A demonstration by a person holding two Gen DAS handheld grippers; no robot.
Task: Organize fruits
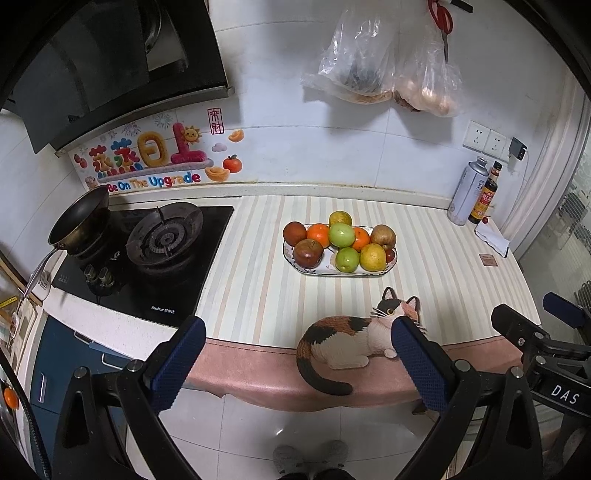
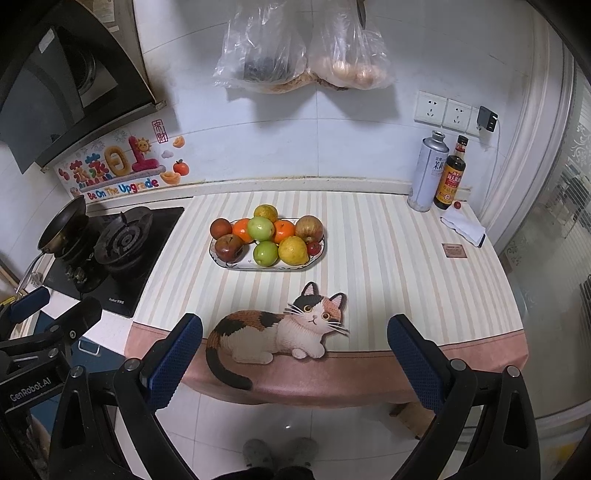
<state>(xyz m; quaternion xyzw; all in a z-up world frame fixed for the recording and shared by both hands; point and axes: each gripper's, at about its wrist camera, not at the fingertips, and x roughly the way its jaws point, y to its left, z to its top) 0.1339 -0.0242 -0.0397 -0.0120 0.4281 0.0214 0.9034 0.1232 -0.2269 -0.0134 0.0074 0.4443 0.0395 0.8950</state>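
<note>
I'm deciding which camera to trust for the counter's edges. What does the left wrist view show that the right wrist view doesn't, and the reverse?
Only the left wrist view shows the red scissors hung on the wall and the right gripper at its right edge. Only the right wrist view shows the left gripper at its left edge. Both show the fruit plate, the pan, the two bottles and each view's own open blue-padded fingers.
</note>
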